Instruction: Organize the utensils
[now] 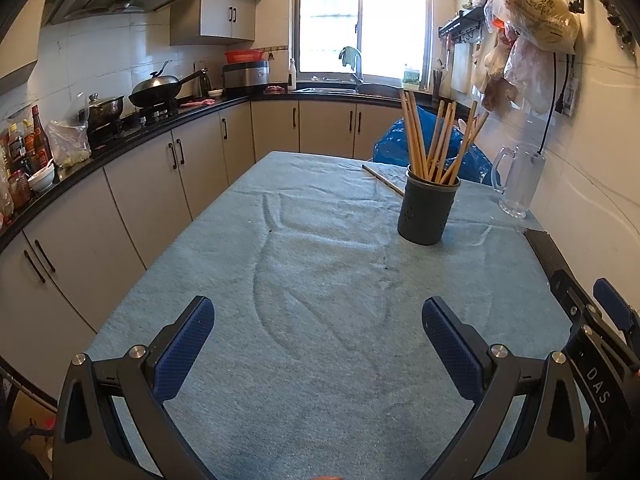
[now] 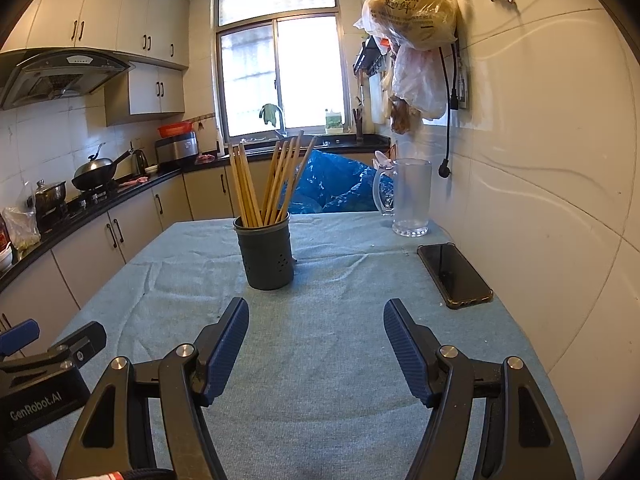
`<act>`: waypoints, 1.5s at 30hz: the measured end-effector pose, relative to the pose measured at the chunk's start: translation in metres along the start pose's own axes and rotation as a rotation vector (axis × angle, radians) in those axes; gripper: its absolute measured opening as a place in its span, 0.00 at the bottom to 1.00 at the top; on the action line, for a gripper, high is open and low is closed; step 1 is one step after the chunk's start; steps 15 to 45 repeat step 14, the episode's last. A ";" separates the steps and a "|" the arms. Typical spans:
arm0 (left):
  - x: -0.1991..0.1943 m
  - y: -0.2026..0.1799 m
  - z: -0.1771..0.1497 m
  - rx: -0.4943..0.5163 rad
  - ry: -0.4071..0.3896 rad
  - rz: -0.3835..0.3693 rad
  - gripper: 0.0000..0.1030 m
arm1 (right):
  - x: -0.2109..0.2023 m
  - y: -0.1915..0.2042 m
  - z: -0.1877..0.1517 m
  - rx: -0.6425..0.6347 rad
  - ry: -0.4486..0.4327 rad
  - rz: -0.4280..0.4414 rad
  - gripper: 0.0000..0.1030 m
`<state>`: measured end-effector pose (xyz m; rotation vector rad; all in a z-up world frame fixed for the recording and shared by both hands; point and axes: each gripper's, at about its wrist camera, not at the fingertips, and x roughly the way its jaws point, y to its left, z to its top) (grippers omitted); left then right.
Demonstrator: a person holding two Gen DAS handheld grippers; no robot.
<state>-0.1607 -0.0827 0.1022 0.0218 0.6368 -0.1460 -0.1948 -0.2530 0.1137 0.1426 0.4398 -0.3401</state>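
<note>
A dark cup [image 1: 427, 210] full of wooden chopsticks [image 1: 436, 142] stands up straight on the table [image 1: 320, 280], toward the far end and nearer the wall side. One lone chopstick [image 1: 382, 179] lies flat on the blue cloth just behind the cup, near the far edge. The left gripper [image 1: 318, 346] is spread wide and holds nothing, low over the near end. The right gripper [image 2: 316, 346] is spread wide too, with nothing in it. A black phone [image 2: 454, 274] lies by the wall edge, and a clear glass mug [image 2: 410, 196] stands in the far corner.
</note>
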 end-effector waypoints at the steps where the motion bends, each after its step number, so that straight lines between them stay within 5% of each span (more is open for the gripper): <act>1: 0.000 0.000 0.000 -0.002 0.001 0.001 1.00 | 0.001 -0.001 0.000 0.001 0.003 0.003 0.72; 45: -0.001 -0.006 0.006 0.021 -0.020 0.003 1.00 | 0.007 -0.003 0.000 0.010 0.023 0.010 0.73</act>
